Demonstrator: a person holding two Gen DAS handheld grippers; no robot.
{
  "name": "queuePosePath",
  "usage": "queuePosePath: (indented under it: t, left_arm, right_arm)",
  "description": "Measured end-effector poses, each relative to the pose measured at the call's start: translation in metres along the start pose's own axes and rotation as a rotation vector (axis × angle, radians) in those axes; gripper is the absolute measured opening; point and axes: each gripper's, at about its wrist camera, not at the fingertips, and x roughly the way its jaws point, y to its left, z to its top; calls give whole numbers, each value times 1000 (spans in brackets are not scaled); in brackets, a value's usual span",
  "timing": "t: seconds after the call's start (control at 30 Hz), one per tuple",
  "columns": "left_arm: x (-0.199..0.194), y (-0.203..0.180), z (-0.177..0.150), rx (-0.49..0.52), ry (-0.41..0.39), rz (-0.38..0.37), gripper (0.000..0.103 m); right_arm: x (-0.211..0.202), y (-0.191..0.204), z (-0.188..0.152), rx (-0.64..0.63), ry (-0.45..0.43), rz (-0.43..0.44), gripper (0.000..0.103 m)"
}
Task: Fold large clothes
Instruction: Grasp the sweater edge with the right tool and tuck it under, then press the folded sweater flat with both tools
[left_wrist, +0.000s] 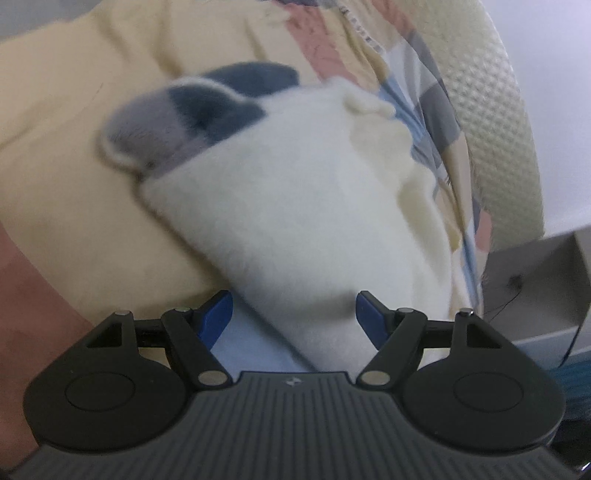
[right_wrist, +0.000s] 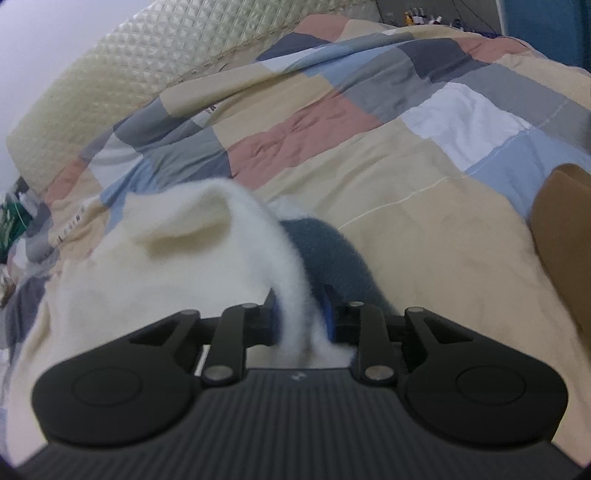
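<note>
A fluffy white fleece garment (left_wrist: 288, 192) with dark blue and grey parts (left_wrist: 218, 107) lies bunched on a bed. In the left wrist view my left gripper (left_wrist: 293, 314) stands open and wide, with the near end of the white fleece between its blue pads (left_wrist: 218, 314). A gap shows at the left pad. In the right wrist view my right gripper (right_wrist: 301, 317) is shut on a raised ridge of the white fleece (right_wrist: 166, 266). The garment's dark blue part (right_wrist: 325, 251) lies just beyond the right pad.
A patchwork quilt (right_wrist: 369, 122) in beige, pink, blue and grey covers the bed. A cream quilted headboard (right_wrist: 110, 66) curves along its far side. A brown object (right_wrist: 565, 229) sits at the right edge. Grey furniture (left_wrist: 535, 280) stands beside the bed.
</note>
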Motion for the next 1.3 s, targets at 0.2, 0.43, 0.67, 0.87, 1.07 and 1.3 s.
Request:
queuePosePath:
  t: [0.2, 0.43, 0.67, 0.87, 1.07, 1.3]
  left_arm:
    - [4, 1, 2, -39, -3, -44, 78]
    - [4, 2, 4, -44, -12, -45, 78]
    - [2, 6, 3, -64, -23, -46, 77]
    - [5, 8, 3, -91, -18, -61, 76]
    - [12, 12, 6, -118, -18, -66, 76]
    - [27, 12, 8, -152, -29, -75, 70]
  right_arm:
    - [-48, 8, -4, 47, -43, 42, 30]
    - [-87, 18, -30, 112, -19, 205, 49]
    - [-65, 28, -69, 318, 252, 446, 83]
    - [-32, 20, -91, 468, 389, 449, 83]
    - [-20, 13, -96, 538, 390, 393, 81]
    - [-19, 13, -98, 508, 380, 379, 82]
